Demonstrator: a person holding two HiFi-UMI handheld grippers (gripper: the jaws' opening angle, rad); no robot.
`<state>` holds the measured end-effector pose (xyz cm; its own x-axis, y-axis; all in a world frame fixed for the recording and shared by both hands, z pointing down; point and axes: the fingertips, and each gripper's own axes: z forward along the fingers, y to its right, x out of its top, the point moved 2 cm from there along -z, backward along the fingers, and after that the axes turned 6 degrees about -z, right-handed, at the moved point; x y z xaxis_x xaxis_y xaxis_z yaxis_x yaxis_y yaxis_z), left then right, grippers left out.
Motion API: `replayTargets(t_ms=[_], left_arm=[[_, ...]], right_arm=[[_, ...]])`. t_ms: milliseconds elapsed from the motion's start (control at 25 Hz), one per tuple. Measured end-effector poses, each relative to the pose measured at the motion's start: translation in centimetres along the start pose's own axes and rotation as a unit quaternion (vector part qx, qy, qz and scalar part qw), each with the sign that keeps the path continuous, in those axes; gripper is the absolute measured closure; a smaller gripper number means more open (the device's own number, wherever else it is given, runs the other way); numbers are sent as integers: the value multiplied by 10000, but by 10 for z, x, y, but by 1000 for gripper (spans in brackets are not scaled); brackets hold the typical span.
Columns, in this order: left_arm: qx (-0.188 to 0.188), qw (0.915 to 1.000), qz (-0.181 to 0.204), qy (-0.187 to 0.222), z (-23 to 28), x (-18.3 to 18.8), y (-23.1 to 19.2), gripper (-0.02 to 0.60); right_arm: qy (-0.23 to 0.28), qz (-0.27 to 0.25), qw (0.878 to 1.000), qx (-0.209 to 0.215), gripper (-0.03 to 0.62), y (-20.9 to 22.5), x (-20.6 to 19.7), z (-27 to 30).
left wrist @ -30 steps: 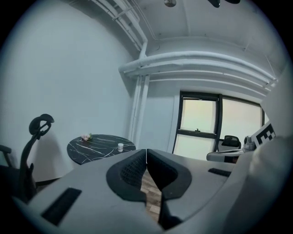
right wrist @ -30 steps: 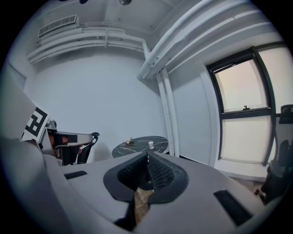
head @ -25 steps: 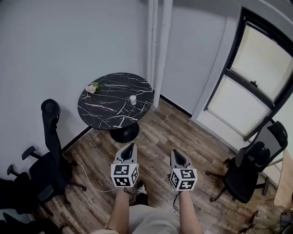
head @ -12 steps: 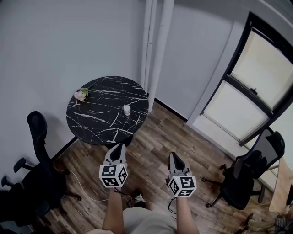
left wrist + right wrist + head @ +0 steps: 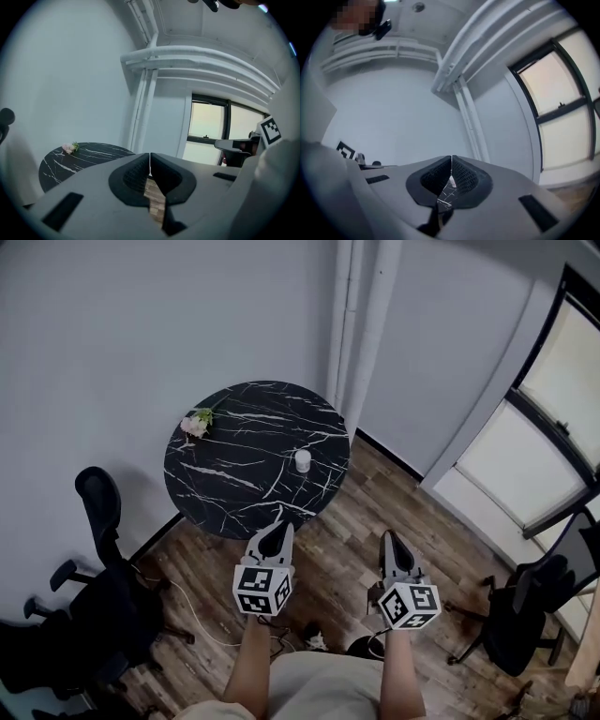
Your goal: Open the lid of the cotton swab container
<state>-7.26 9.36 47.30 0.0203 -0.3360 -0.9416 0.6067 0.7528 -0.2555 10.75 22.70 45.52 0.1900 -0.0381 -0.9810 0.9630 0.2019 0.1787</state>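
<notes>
Cotton swab container [image 5: 302, 461] stands on bench [image 5: 230, 486]; left gripper [image 5: 277, 528] & right gripper [image 5: 389, 540] fingers closed, empty, apart from it.

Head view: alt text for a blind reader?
The left gripper and right gripper, jaws shut and empty, point toward a round black marble table holding a small white container and a flower. Office chairs stand either side.

No word, number, brand or label is legible in any view. The only printed marks are black-and-white square markers [image 5: 262, 590] on the left tongs [image 5: 278, 529] and right tongs [image 5: 388, 538].
</notes>
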Motion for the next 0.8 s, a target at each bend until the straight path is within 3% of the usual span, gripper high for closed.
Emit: replayTargets(t_ms=[120, 240, 440, 600, 800], left_arm=[[14, 10000, 35, 19, 2, 6, -17, 558], [126, 9998, -114, 104, 0, 14, -36, 558], [257, 9988, -404, 103, 6, 8, -59, 558], [235, 9972, -690, 162, 27, 7, -69, 558], [524, 9950, -852, -57, 71, -8, -87, 558]], right_arm=[[402, 1069, 9924, 458, 559, 5, 8, 15], [928, 2138, 9690, 823, 559, 22, 28, 26], [647, 1632, 9812, 806, 559, 25, 36, 57], [802, 1648, 9781, 988, 559, 22, 34, 89], [-96, 879, 9908, 1021, 560, 19, 1, 164]])
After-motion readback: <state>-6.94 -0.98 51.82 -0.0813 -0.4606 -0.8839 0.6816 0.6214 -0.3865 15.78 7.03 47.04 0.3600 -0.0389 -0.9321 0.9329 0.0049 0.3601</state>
